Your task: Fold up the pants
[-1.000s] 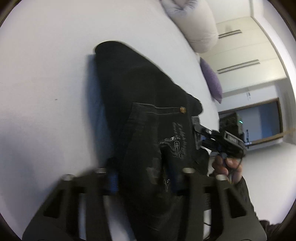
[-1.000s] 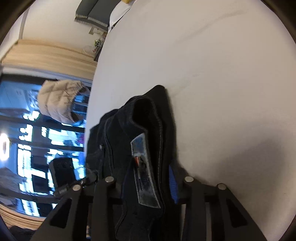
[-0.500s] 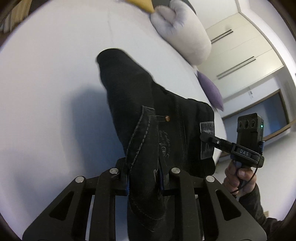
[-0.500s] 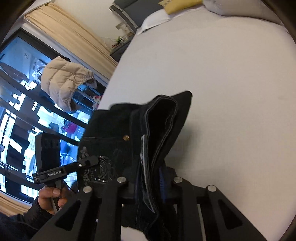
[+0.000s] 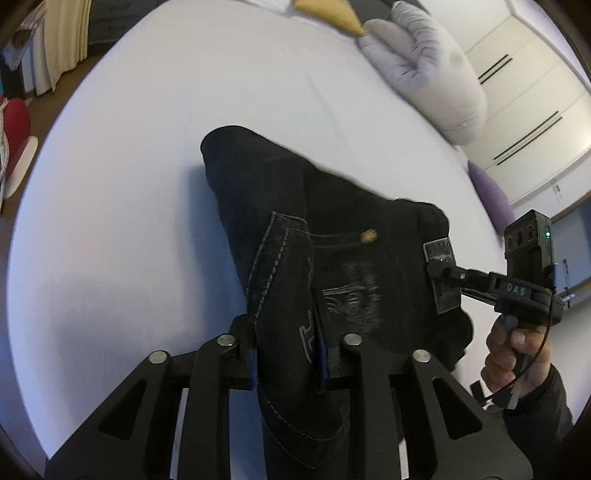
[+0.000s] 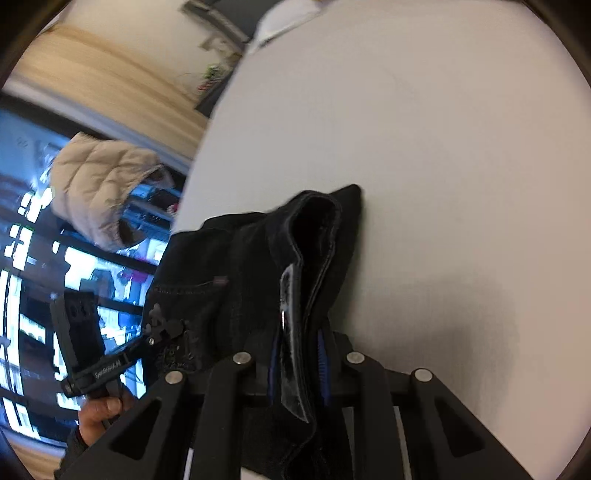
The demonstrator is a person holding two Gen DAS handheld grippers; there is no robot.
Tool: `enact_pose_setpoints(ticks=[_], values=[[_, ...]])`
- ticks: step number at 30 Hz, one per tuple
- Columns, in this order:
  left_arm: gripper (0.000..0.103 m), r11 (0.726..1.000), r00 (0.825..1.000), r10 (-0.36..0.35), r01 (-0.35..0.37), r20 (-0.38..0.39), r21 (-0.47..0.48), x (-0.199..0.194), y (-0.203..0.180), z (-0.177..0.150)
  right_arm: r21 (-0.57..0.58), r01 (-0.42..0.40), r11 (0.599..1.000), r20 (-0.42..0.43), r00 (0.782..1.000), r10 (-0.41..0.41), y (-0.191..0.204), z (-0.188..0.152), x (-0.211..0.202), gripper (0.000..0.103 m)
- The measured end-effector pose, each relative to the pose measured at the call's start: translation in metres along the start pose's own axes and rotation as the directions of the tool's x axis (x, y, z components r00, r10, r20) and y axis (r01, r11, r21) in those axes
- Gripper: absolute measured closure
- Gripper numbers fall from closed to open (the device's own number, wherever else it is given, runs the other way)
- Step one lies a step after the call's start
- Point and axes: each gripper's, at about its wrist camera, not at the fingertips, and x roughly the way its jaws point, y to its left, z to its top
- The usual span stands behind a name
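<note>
Both grippers (image 5: 288,354) (image 6: 297,362) still clamp pants (image 5: 332,240), lifted higher.

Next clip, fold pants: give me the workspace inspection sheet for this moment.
Surface: white bed sheet, smooth, a few faint creases.
Job's things: black pants, bunched, waist end lifted off the sheet, leg end trailing on it.
Clutter: grey pillow, yellow cushion and purple cushion along the bed's edges.
Grippers: left claw shut on the pocket fabric; right claw shut on the waistband by its label.
Cables: thin black cable hanging from the right claw's handle.
Surroundings: white wardrobe, beige jacket before a window, curtain.
</note>
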Motion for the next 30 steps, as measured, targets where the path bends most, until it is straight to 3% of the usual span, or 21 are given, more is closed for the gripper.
enact_pose_setpoints(ticks=[1, 5, 7, 11, 13, 14, 16, 17, 19, 21, 22, 24, 25, 26, 27, 28, 30], values=[[0.072, 1.000, 1.000, 0.002, -0.002, 0.003, -0.006, 0.004, 0.004, -0.001, 0.027, -0.011, 1.000, -0.004, 1.000, 0.011, -0.009, -0.002, 0.004, 0.073], [0.060, 1.000, 0.999, 0.012, -0.012, 0.039, -0.012, 0.010, 0.014, -0.005, 0.078, -0.103, 0.992, 0.048, 0.994, 0.100, -0.030, -0.012, 0.008, 0.071], [0.052, 0.999, 0.997, 0.048, -0.049, 0.056, 0.019, 0.008, 0.013, -0.004, 0.090, -0.122, 0.988, 0.067, 0.991, 0.117, -0.029, -0.013, 0.007, 0.065], [0.049, 0.982, 0.980, 0.143, -0.158, 0.141, 0.103, -0.018, -0.013, -0.018, 0.066, -0.013, 0.998, 0.115, 0.993, 0.006, -0.007, -0.019, -0.011, 0.049], [0.032, 0.967, 0.955, 0.182, -0.217, 0.234, 0.133, -0.041, -0.031, -0.025, 0.022, 0.040, 0.999, 0.180, 0.983, -0.043, 0.007, -0.030, -0.033, 0.040], [0.026, 0.957, 0.934, 0.201, -0.251, 0.297, 0.144, -0.058, -0.040, -0.033, 0.001, 0.060, 0.998, 0.208, 0.976, -0.059, 0.013, -0.036, -0.043, 0.038], [0.006, 0.943, 0.885, 0.197, -0.288, 0.421, 0.165, -0.088, -0.066, -0.049, -0.057, 0.122, 0.991, 0.280, 0.955, -0.101, 0.031, -0.053, -0.068, 0.031], [0.000, 0.934, 0.852, 0.196, -0.313, 0.485, 0.173, -0.105, -0.077, -0.060, -0.081, 0.144, 0.986, 0.310, 0.944, -0.112, 0.040, -0.060, -0.078, 0.029], [0.000, 0.908, 0.782, 0.195, -0.372, 0.592, 0.193, -0.134, -0.105, -0.083, -0.132, 0.195, 0.972, 0.379, 0.916, -0.132, 0.059, -0.075, -0.101, 0.024], [0.000, 0.890, 0.721, 0.190, -0.413, 0.666, 0.193, -0.166, -0.123, -0.108, -0.170, 0.245, 0.955, 0.465, 0.874, -0.142, 0.080, -0.091, -0.128, 0.018], [0.000, 0.882, 0.691, 0.192, -0.433, 0.697, 0.186, -0.184, -0.128, -0.119, -0.181, 0.270, 0.946, 0.517, 0.844, -0.142, 0.091, -0.100, -0.143, 0.013], [0.000, 0.851, 0.606, 0.219, -0.501, 0.765, 0.154, -0.217, -0.148, -0.145, -0.198, 0.298, 0.934, 0.619, 0.777, -0.116, 0.110, -0.117, -0.174, 0.004], [0.000, 0.835, 0.565, 0.242, -0.536, 0.789, 0.127, -0.231, -0.159, -0.151, -0.203, 0.305, 0.930, 0.674, 0.733, -0.093, 0.117, -0.127, -0.192, 0.000], [0.000, 0.815, 0.513, 0.264, -0.571, 0.817, 0.095, -0.247, -0.171, -0.161, -0.208, 0.311, 0.927, 0.736, 0.674, -0.061, 0.126, -0.137, -0.213, 0.000], [0.000, 0.811, 0.494, 0.262, -0.579, 0.829, 0.089, -0.262, -0.176, -0.169, -0.210, 0.317, 0.925, 0.769, 0.638, -0.044, 0.130, -0.142, -0.228, 0.000], [0.000, 0.812, 0.483, 0.245, -0.576, 0.841, 0.094, -0.275, -0.183, -0.173, -0.207, 0.328, 0.922, 0.809, 0.587, -0.027, 0.140, -0.150, -0.246, 0.000], [0.000, 0.833, 0.470, 0.217, -0.547, 0.855, 0.089, -0.299, -0.192, -0.185, -0.200, 0.335, 0.921, 0.849, 0.528, -0.008, 0.151, -0.160, -0.270, 0.000]])
